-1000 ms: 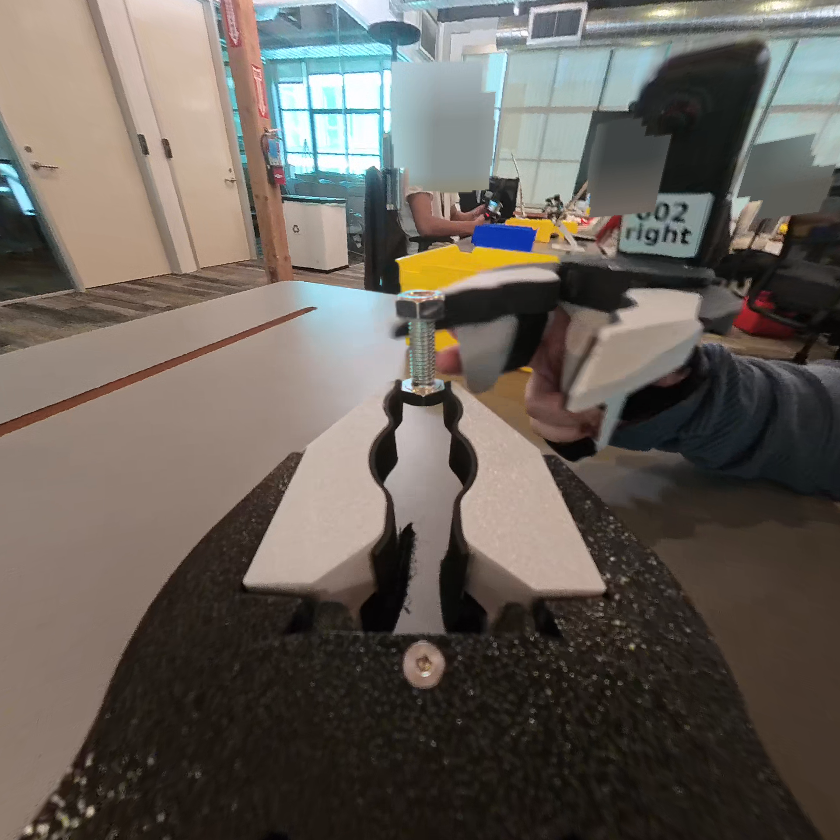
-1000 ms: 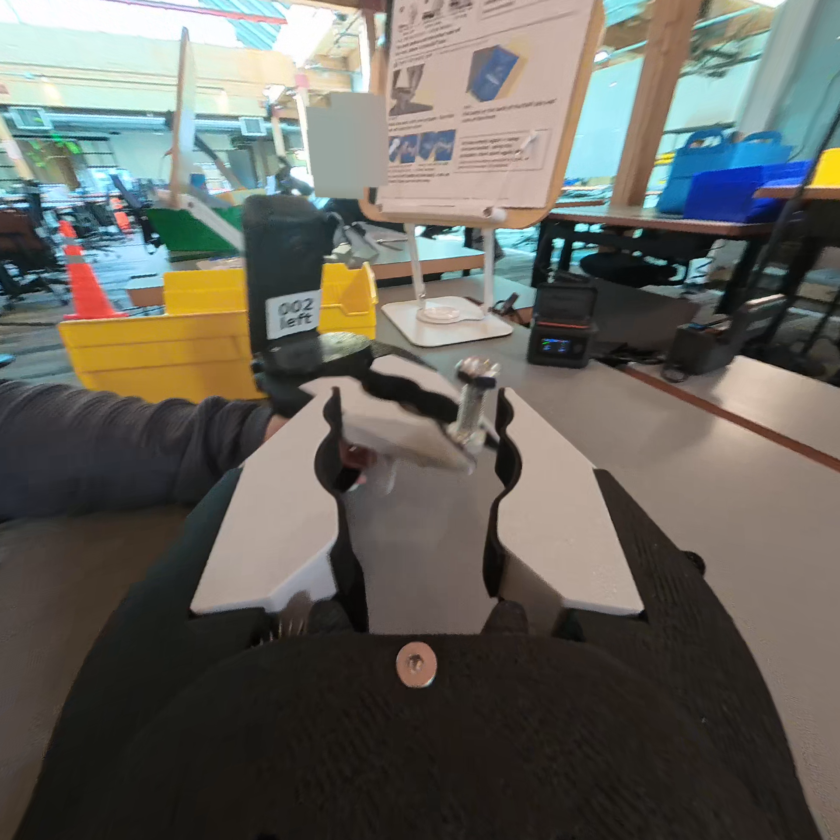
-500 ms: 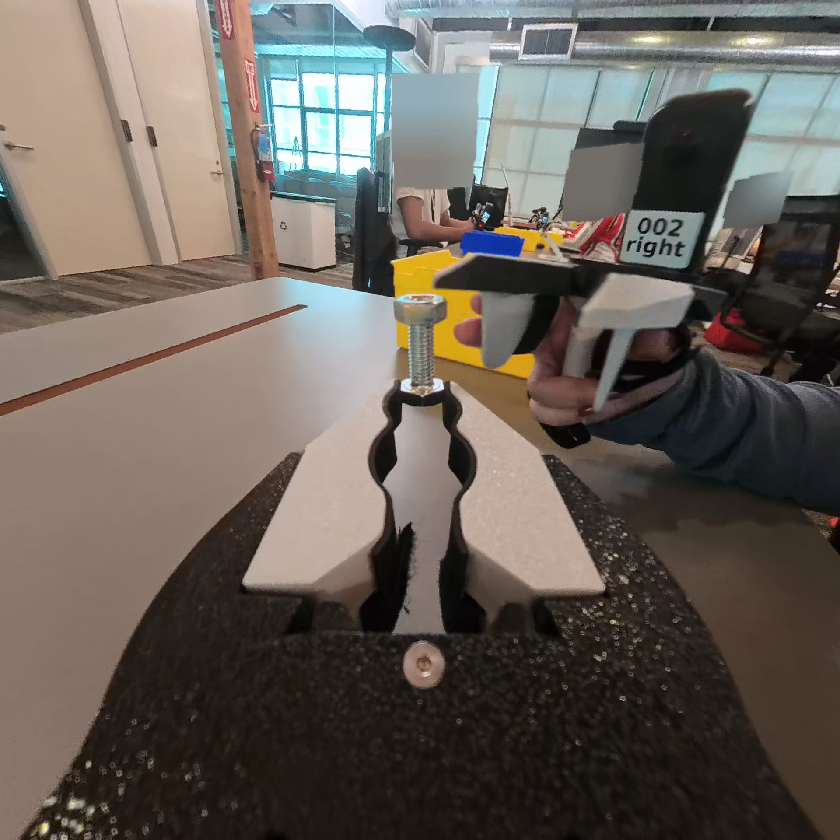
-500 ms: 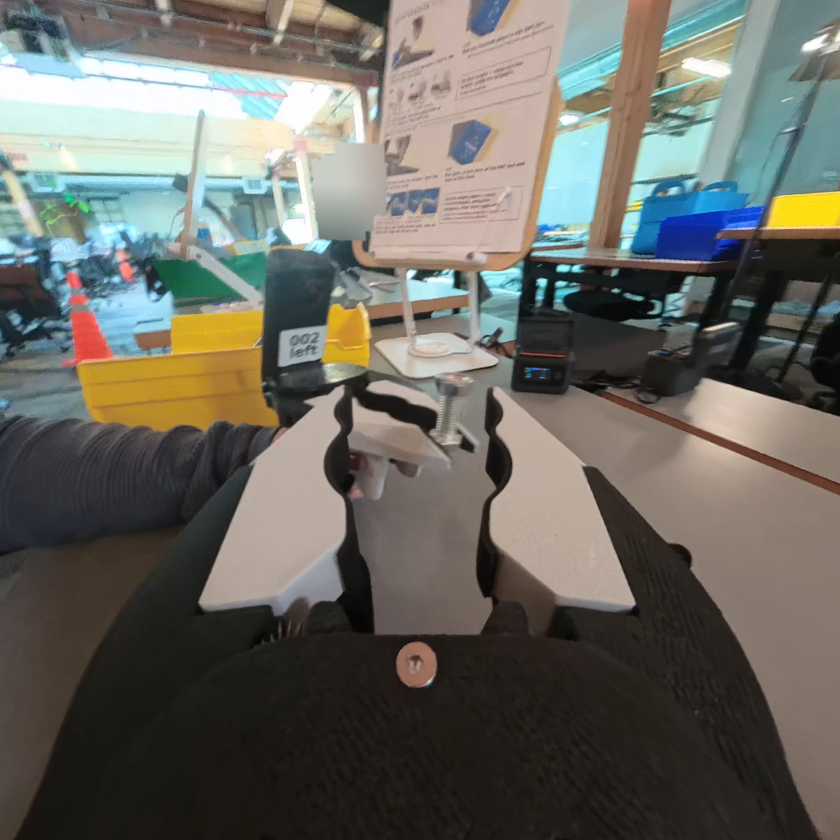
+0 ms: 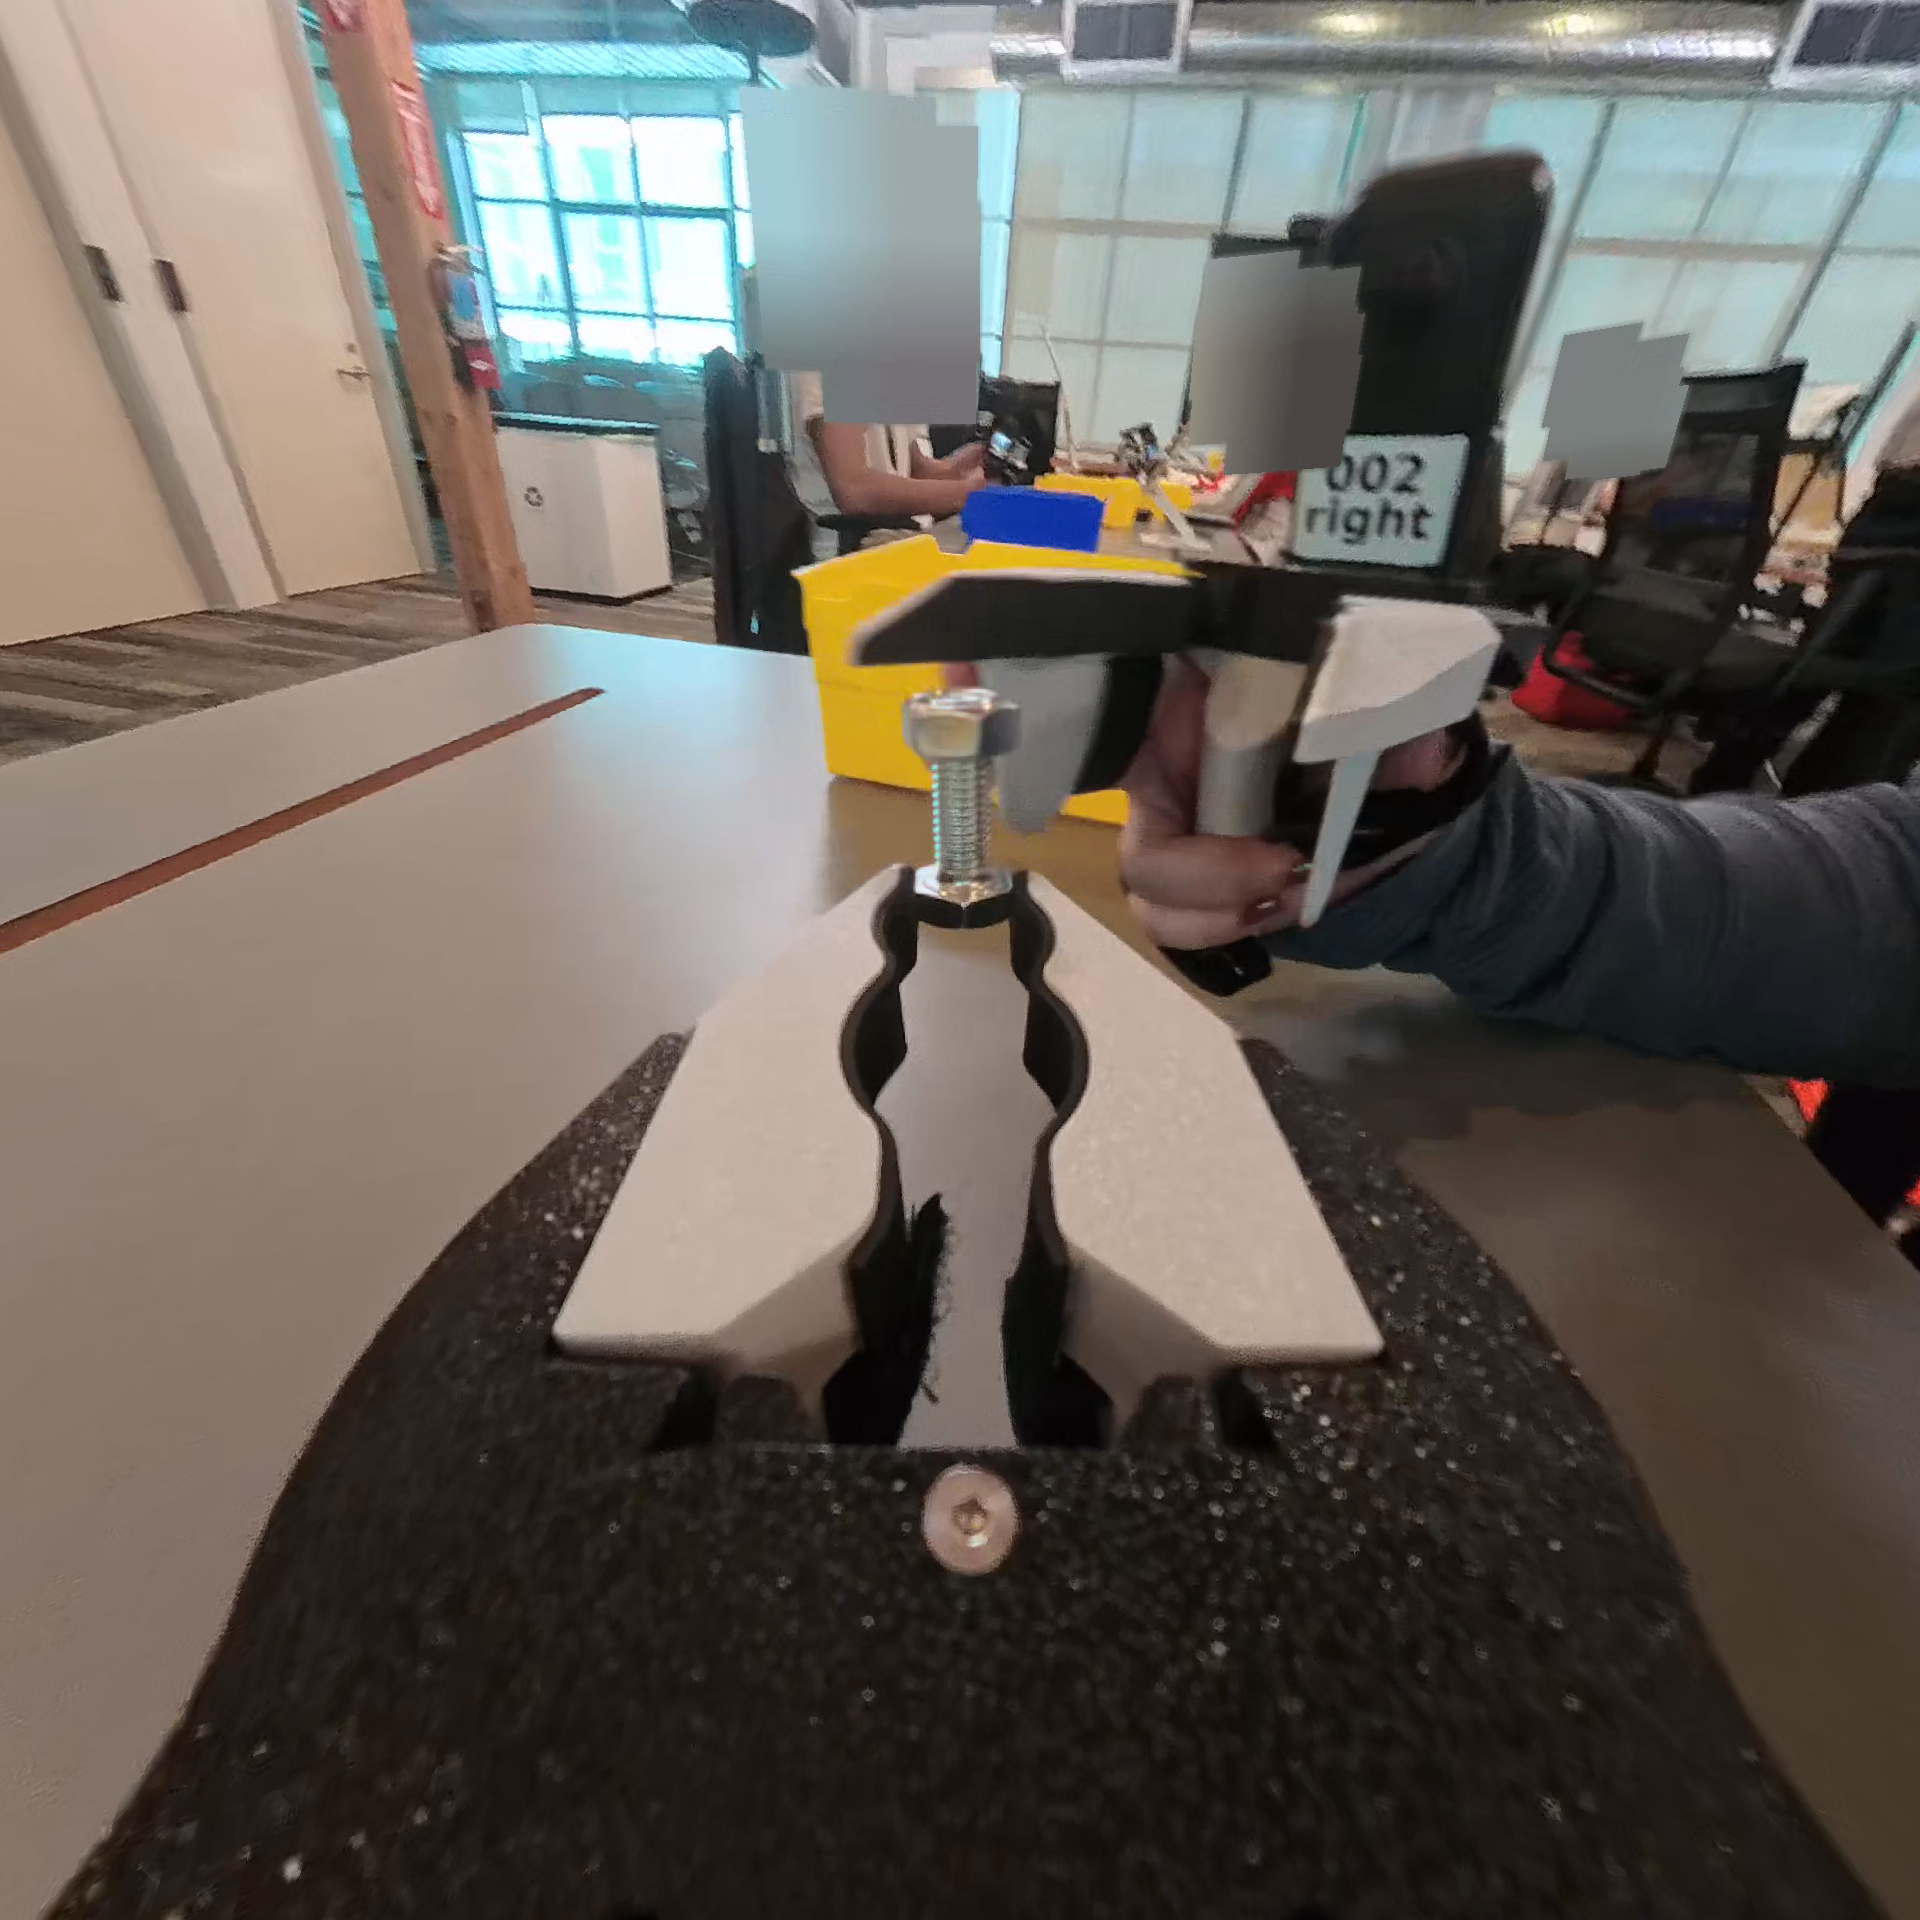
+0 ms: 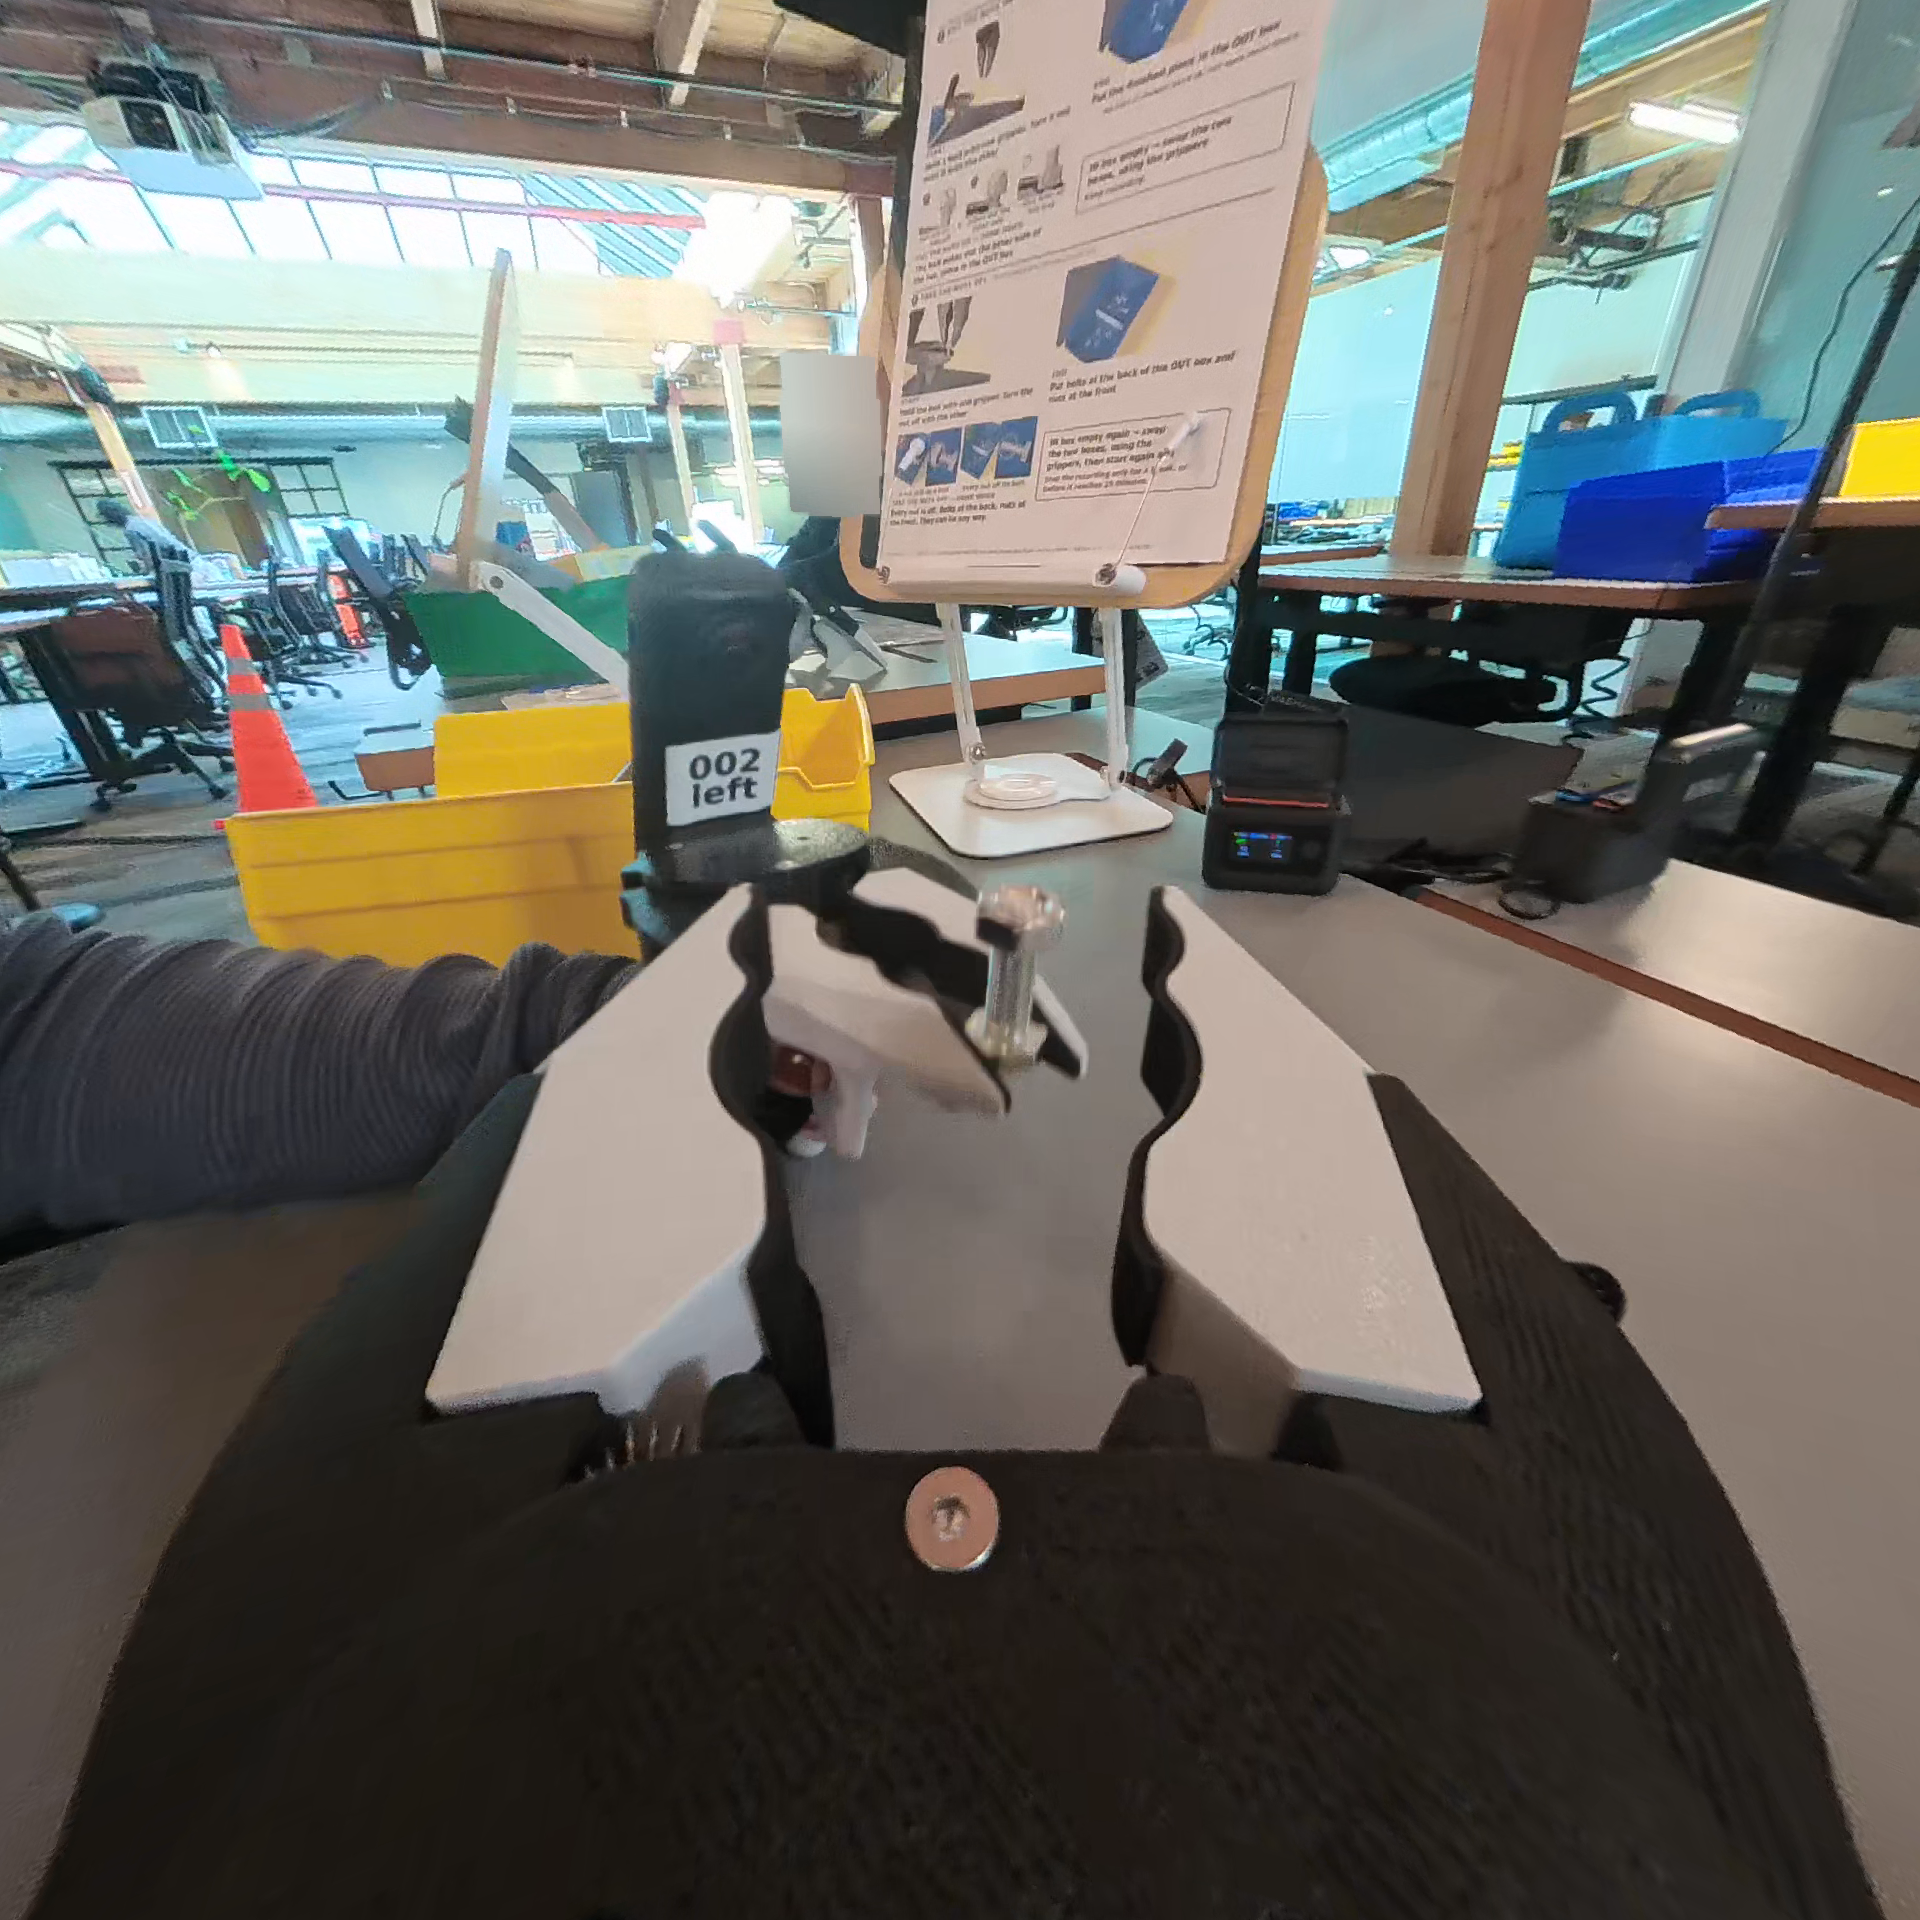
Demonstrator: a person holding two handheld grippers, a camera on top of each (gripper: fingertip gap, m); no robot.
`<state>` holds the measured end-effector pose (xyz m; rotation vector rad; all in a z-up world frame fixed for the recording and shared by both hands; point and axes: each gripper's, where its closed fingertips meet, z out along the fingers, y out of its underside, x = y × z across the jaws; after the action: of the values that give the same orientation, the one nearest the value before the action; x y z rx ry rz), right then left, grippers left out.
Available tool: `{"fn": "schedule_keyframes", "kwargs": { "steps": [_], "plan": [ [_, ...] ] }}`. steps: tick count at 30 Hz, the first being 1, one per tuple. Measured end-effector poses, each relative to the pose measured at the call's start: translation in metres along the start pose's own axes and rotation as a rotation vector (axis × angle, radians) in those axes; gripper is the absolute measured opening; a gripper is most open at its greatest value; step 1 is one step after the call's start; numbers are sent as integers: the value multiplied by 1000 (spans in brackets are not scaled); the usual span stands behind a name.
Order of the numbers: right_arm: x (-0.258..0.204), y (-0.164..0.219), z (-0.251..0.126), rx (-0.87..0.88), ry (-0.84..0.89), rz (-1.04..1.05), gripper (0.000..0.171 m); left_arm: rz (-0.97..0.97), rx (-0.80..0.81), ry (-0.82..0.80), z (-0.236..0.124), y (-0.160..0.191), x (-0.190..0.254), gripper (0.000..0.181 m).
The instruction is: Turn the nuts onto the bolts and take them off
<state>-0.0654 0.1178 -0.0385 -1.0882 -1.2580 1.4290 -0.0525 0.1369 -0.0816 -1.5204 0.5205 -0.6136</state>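
Observation:
My left gripper (image 5: 961, 902) is shut on a silver nut (image 5: 961, 885) at its fingertips. A silver bolt (image 5: 958, 805) stands upright in the nut, its hex head on top. My right gripper (image 6: 956, 914) is open, and the bolt's head (image 6: 1023, 914) sits between its fingertips, nearer the right one, with a gap on both sides. In the left wrist view the right gripper (image 5: 1091, 686) reaches in from the right, level with the bolt's head. In the right wrist view the left gripper (image 6: 1003, 1044) holds the nut (image 6: 1003, 1032) from the left.
The grey table (image 5: 312, 1039) lies under both grippers. A yellow bin (image 5: 883, 665) stands behind them, also in the right wrist view (image 6: 416, 873). A white sheet stand (image 6: 1039, 805) and a small black device (image 6: 1278, 831) are on the table. People sit at the far desks. My right fingertips sit around 4 cm from my left ones.
The right gripper pulled off the bolt's head, rolled level, then came back around it with jaws a little wider. The left gripper kept its hold on the nut.

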Motion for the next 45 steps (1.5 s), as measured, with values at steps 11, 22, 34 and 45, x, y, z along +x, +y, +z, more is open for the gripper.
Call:
{"fn": "schedule_keyframes", "kwargs": {
  "steps": [11,22,34,45],
  "plan": [
    [2,1,-7,30,-6,10,69,-30,26,-12,-3,-3,-5,16],
    [-3,3,-8,8,-47,10,64,-58,54,-50,-11,-7,-16,16],
    [1,-5,-3,32,-47,64,60,-19,60,-98,-12,-8,-21,15],
    [-18,6,10,-69,-125,13,69,22,24,-67,-2,-3,-9,15]
  ]
}}
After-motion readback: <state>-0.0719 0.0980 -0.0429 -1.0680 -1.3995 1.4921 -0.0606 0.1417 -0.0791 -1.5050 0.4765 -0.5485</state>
